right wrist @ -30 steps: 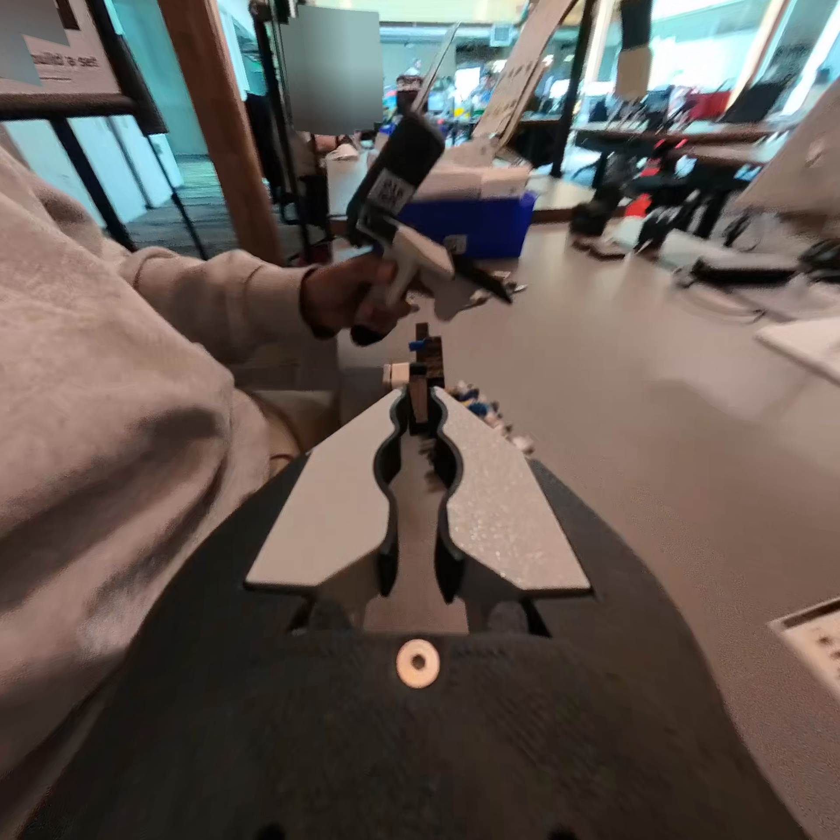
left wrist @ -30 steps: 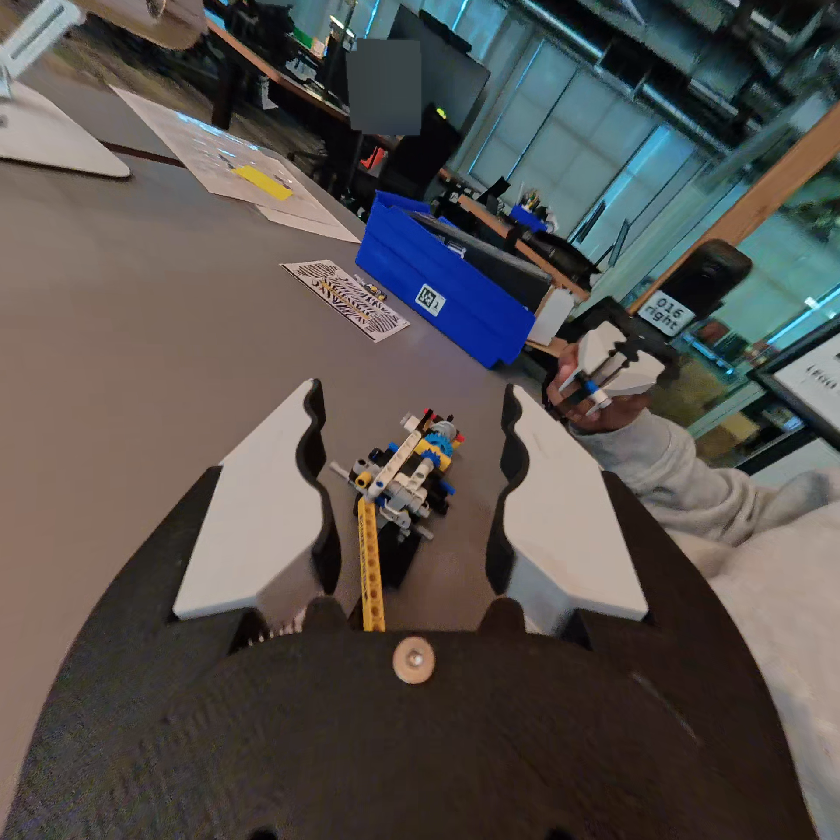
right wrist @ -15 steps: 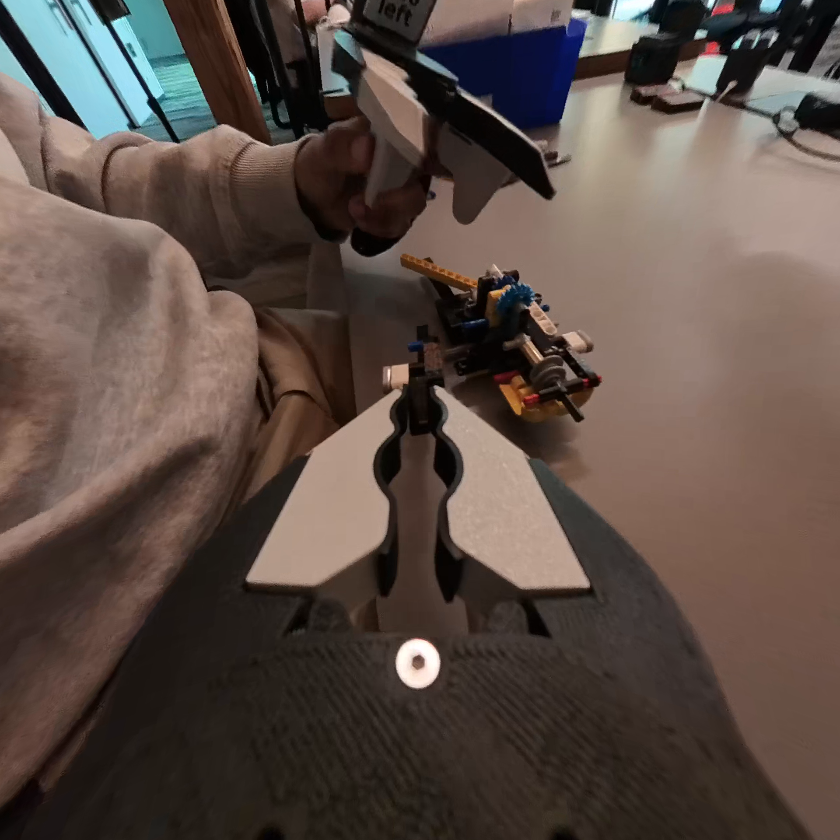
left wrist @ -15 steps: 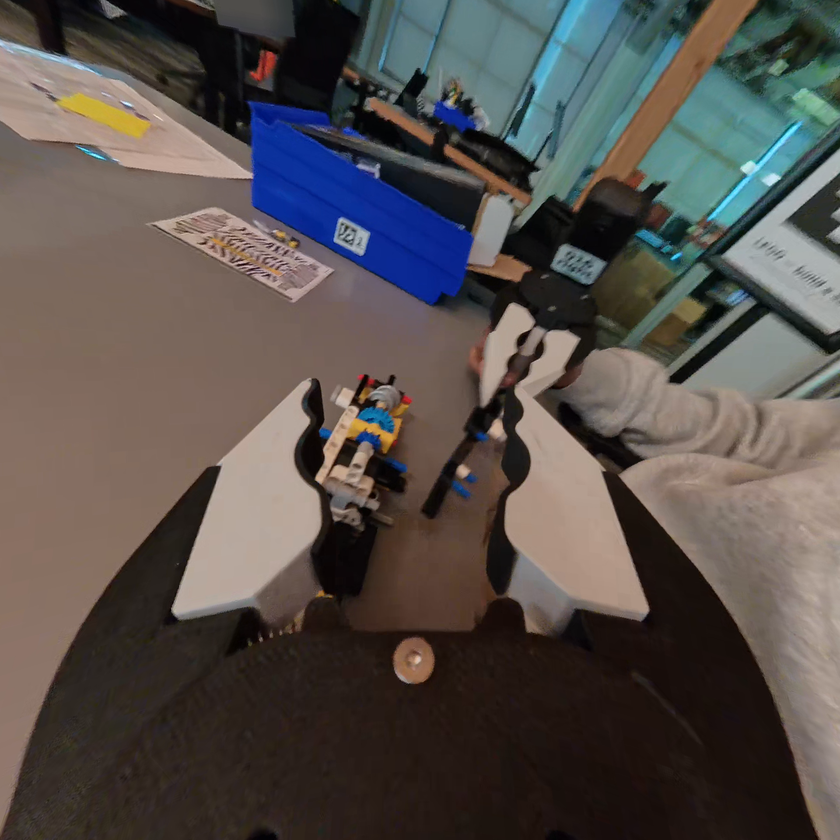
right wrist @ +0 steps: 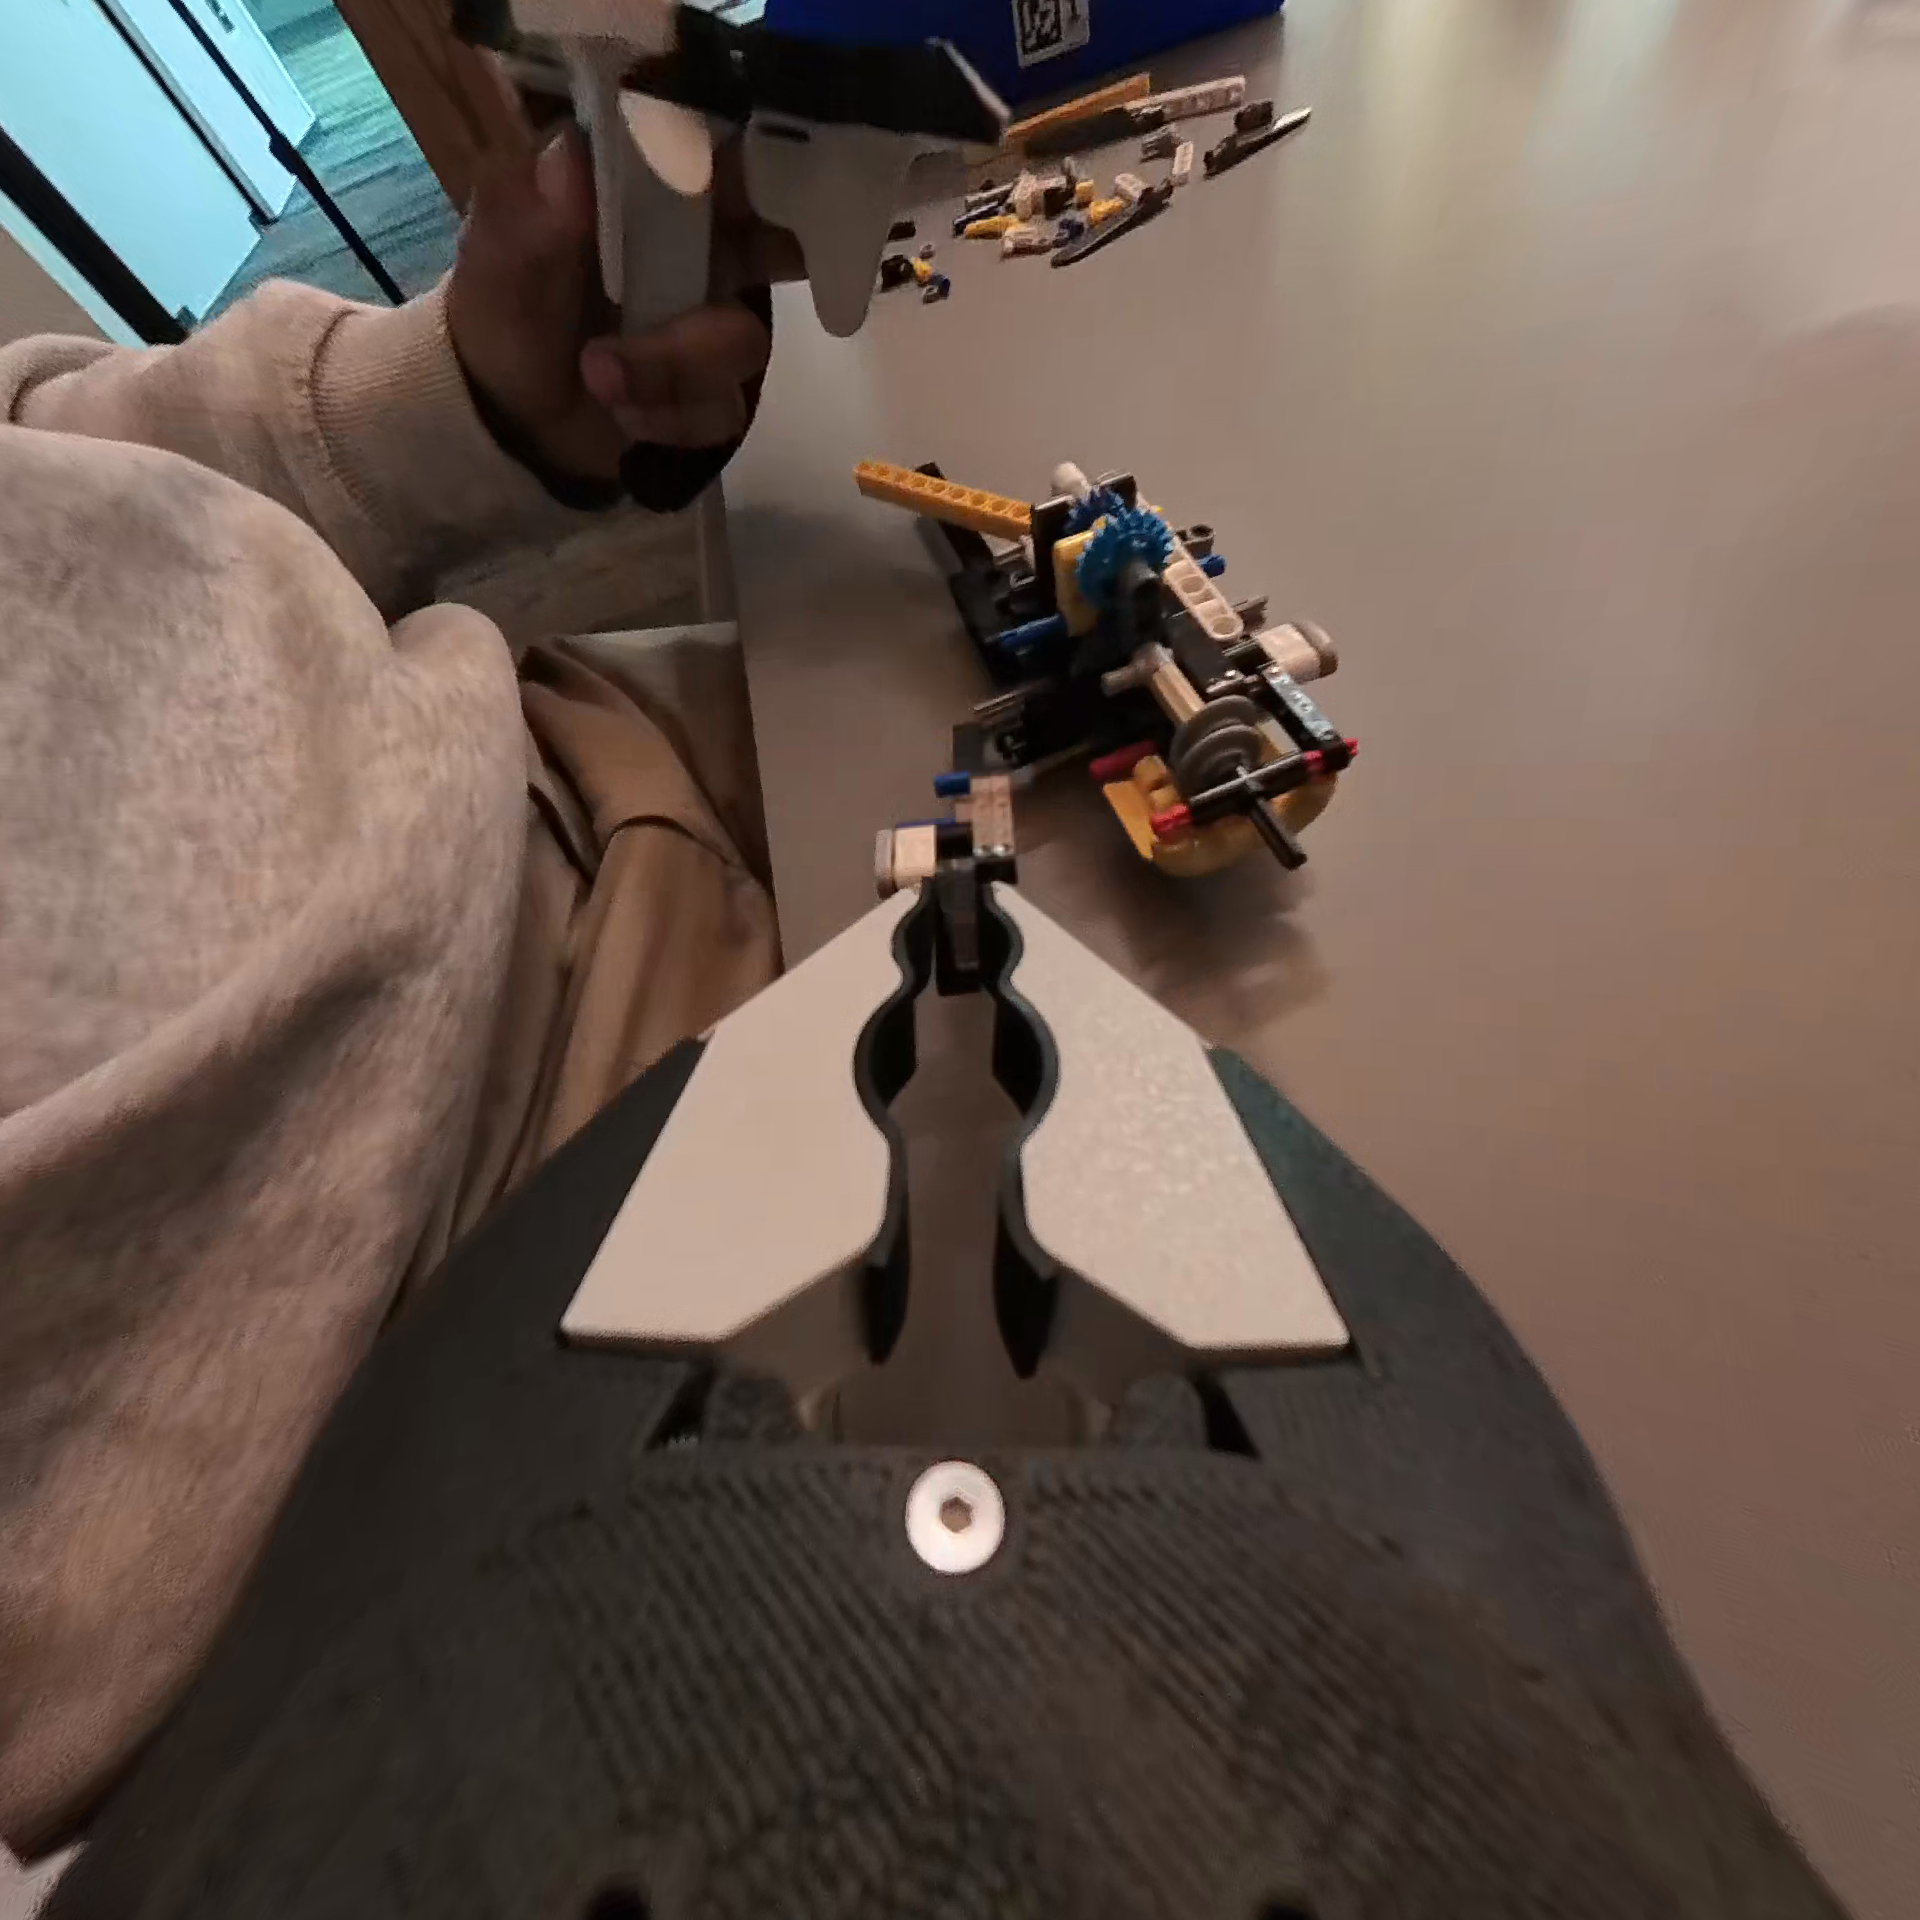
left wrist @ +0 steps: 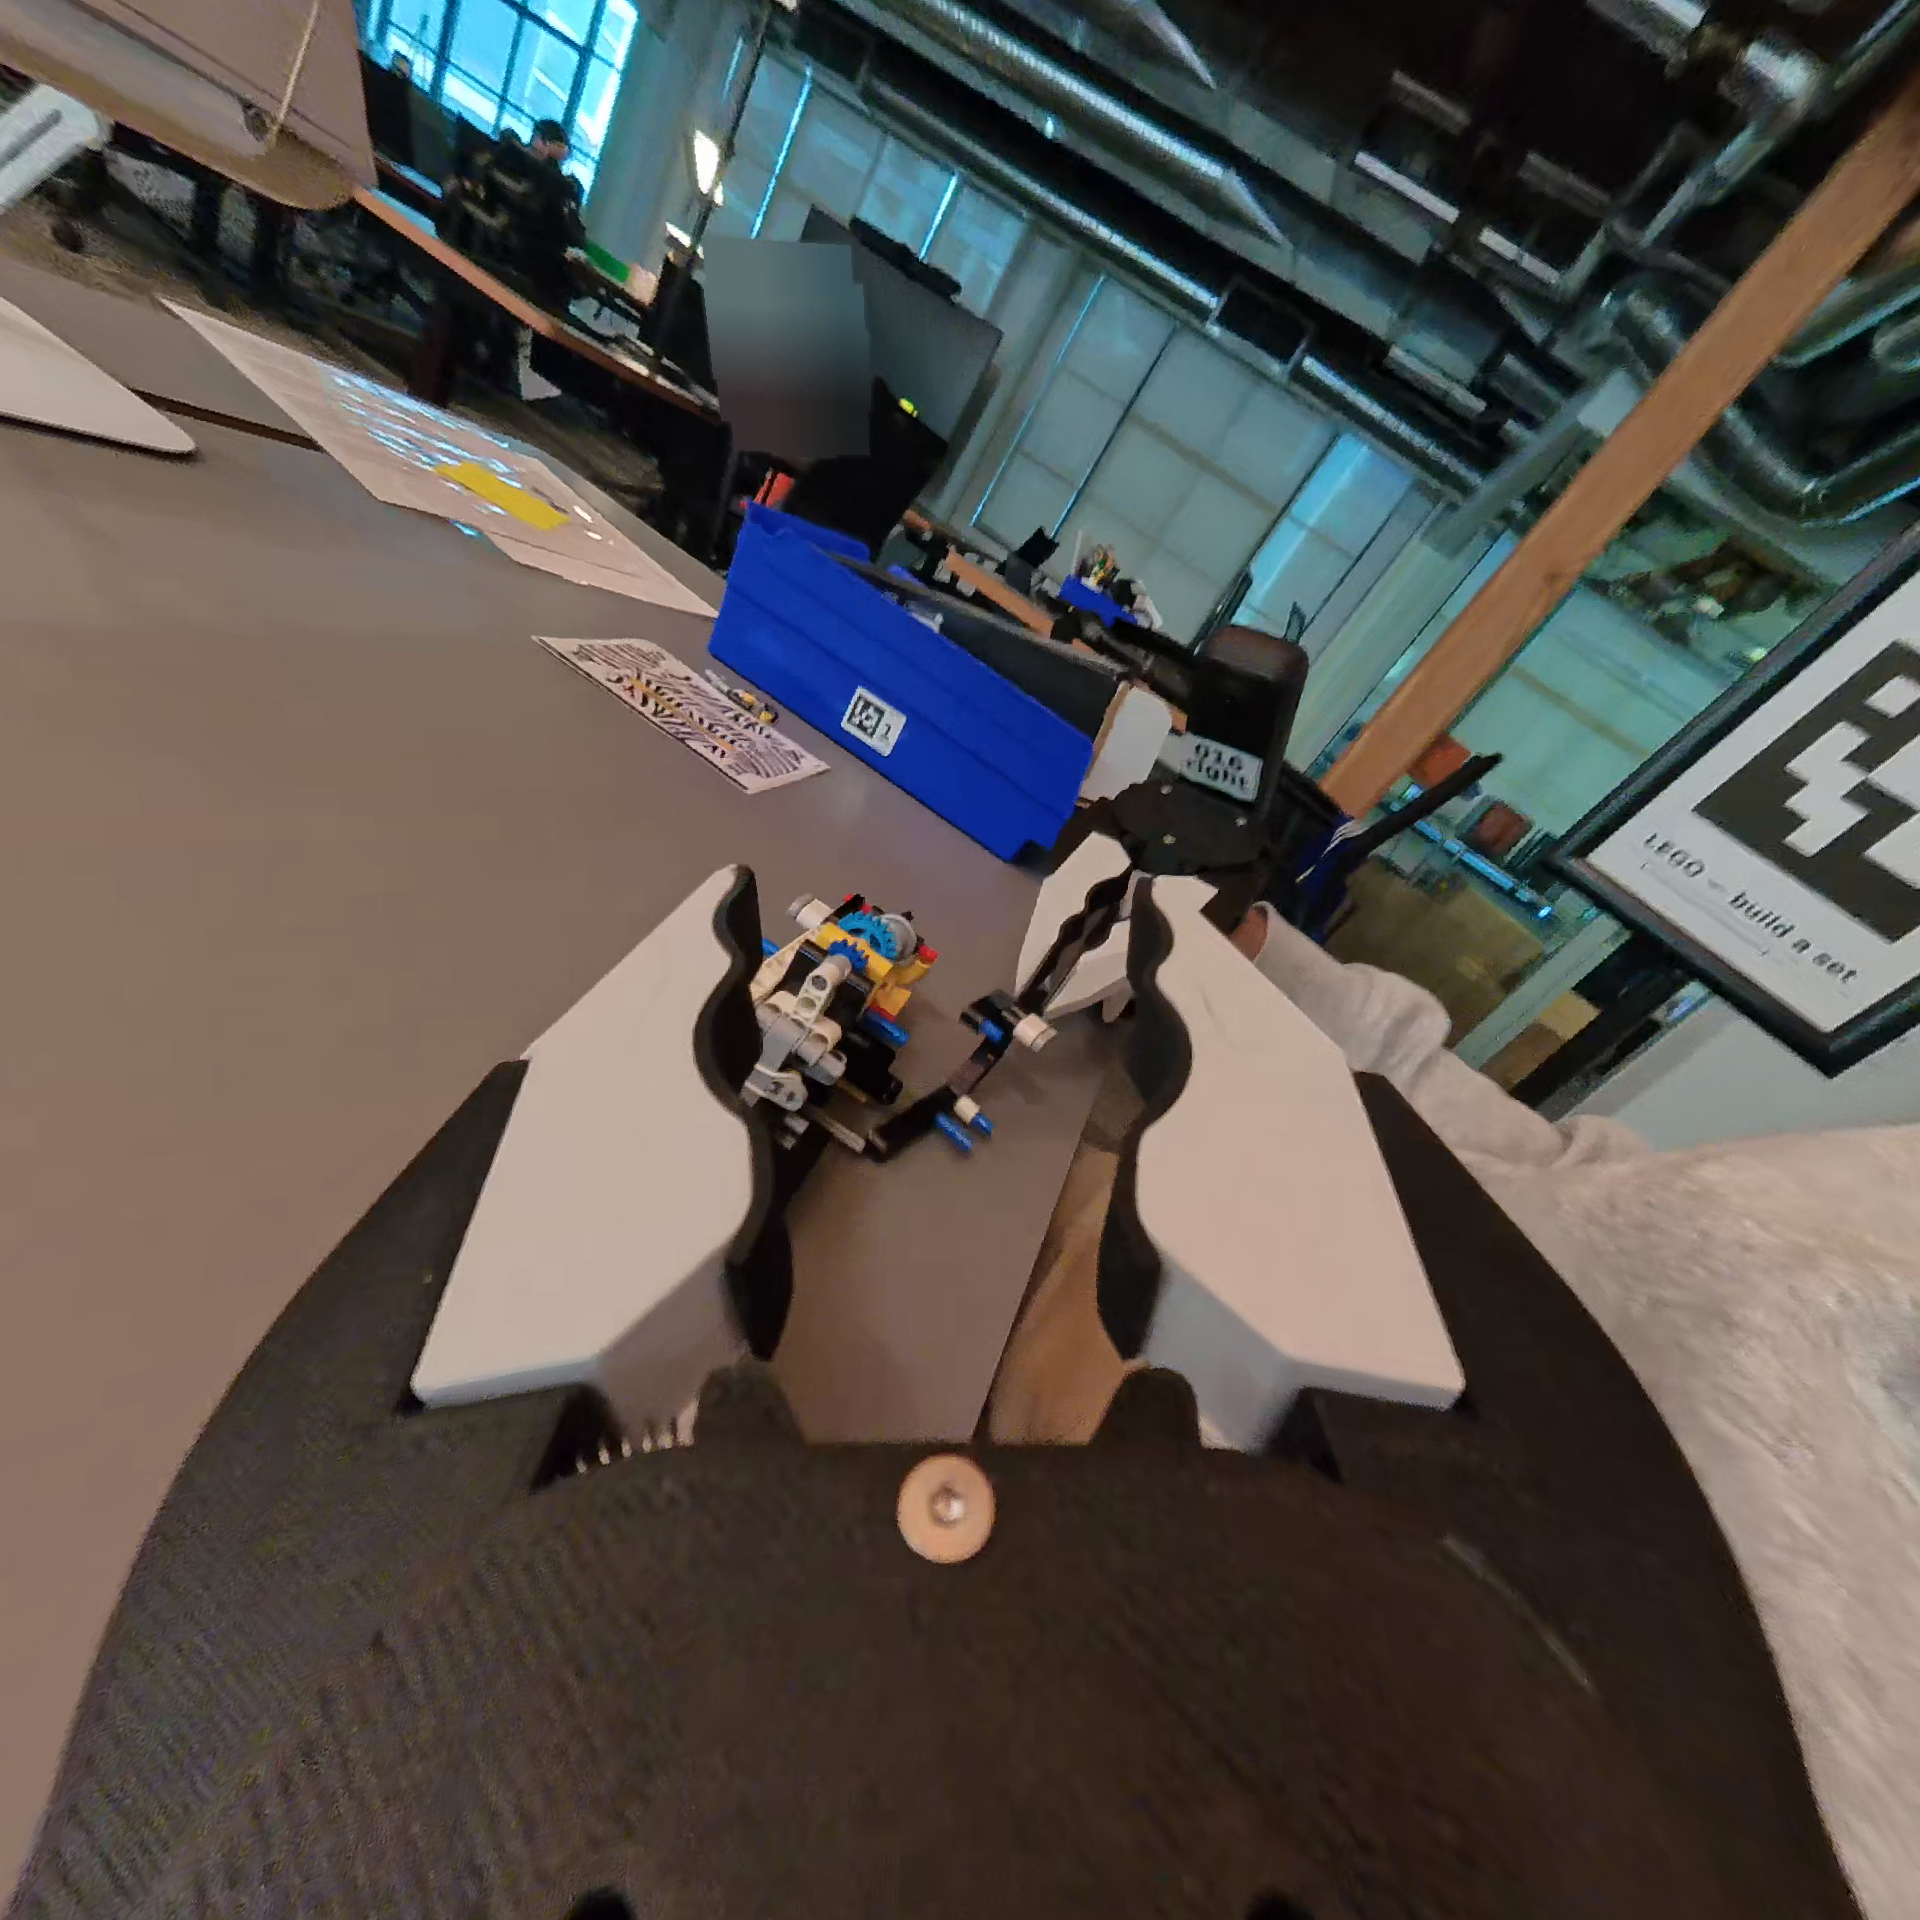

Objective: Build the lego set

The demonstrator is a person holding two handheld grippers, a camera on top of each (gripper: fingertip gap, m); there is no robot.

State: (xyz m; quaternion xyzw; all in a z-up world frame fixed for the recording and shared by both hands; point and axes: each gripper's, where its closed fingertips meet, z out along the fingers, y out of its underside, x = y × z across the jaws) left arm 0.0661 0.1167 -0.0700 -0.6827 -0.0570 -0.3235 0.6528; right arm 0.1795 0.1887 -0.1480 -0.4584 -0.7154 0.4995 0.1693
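Observation:
The partly built lego model [left wrist: 831,987], yellow, black and white with blue gears, lies on the grey table [left wrist: 312,831]. It also shows in the right wrist view [right wrist: 1132,665]. My left gripper [left wrist: 940,899] is open and empty, held above the table with the model below, close by its left finger. It shows at the top of the right wrist view [right wrist: 758,197]. My right gripper [right wrist: 958,904] is shut on a black lego beam [right wrist: 961,935] with blue and white pins. In the left wrist view the right gripper [left wrist: 1060,977] holds the beam [left wrist: 971,1060] slanting down next to the model.
A blue bin [left wrist: 904,707] stands at the back, with a striped sheet [left wrist: 686,712] and paper sheets [left wrist: 447,468] to its left. Several loose lego pieces [right wrist: 1081,197] lie near the bin. A person's grey sleeve [right wrist: 208,675] fills the left, by the table edge [right wrist: 743,727]. Tip to tip, the grippers are about 15 centimeters apart.
My right gripper has brought the black beam down from the right to beside the model. My left gripper has swung, so the model now lies by its left finger, and its jaws have narrowed slightly.

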